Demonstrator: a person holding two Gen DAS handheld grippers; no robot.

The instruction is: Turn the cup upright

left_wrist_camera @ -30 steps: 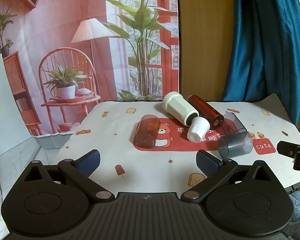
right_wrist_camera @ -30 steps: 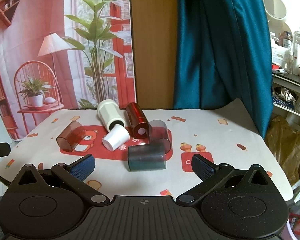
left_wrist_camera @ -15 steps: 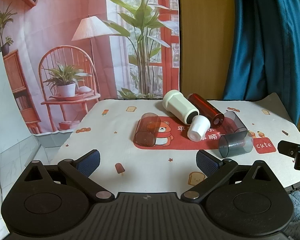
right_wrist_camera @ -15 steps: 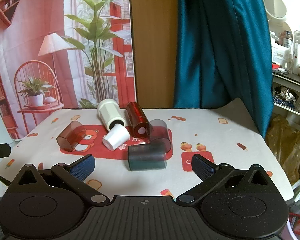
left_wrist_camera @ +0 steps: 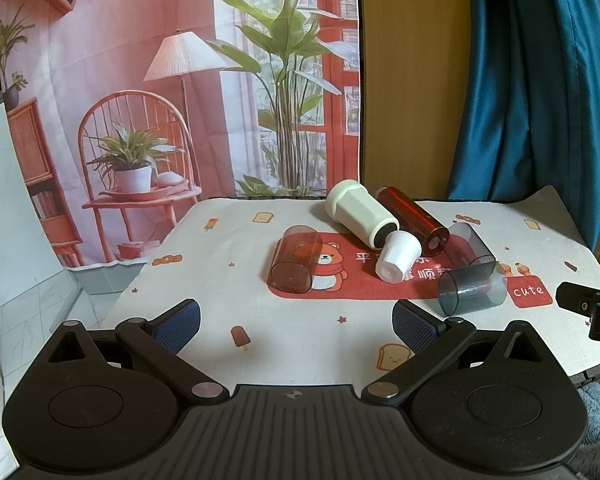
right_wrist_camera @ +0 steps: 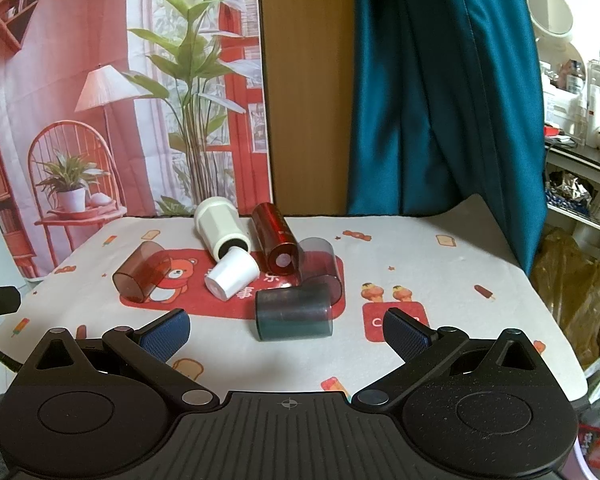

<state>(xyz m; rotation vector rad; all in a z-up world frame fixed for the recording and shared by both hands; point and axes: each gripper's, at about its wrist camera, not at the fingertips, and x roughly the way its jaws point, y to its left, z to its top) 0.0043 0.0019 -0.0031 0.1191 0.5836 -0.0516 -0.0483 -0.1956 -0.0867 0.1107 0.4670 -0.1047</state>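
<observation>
On the desk [left_wrist_camera: 220, 312], under a printed cloth, six cups lay on their sides in a loose cluster around the red bear patch, toward the back edge and well short of the front one. Leftmost lay the brown translucent cup [left_wrist_camera: 296, 258], alone, its open mouth turned toward the front left corner. Next came the cream faceted cup [left_wrist_camera: 360, 212] with the small white cup [left_wrist_camera: 396, 256] touching its dark mouth, then the dark red cup [left_wrist_camera: 414, 216], the clear smoky cup [left_wrist_camera: 470, 244] behind, and the grey-blue cup [left_wrist_camera: 470, 290] nearest the front.

All looked like thin, stiff, light plastic, smooth and likely slippery, prone to roll or skid if nudged. The brown one seemed the easiest start: take it across the wall near the mouth and tip it up onto its base.

The left gripper [left_wrist_camera: 296, 316] hung with its jaws spread wide and nothing between them, short of the brown cup. The right gripper [right_wrist_camera: 286, 328] was likewise spread and empty, just before the grey-blue cup [right_wrist_camera: 294, 312].

The left wrist view showed the right tool's black tip past the right edge; the right wrist view showed a shelf [right_wrist_camera: 580, 184] with bottles and a round mirror [right_wrist_camera: 550, 10] beyond the curtain [right_wrist_camera: 440, 80], and that the grey-blue cup lay crosswise.
</observation>
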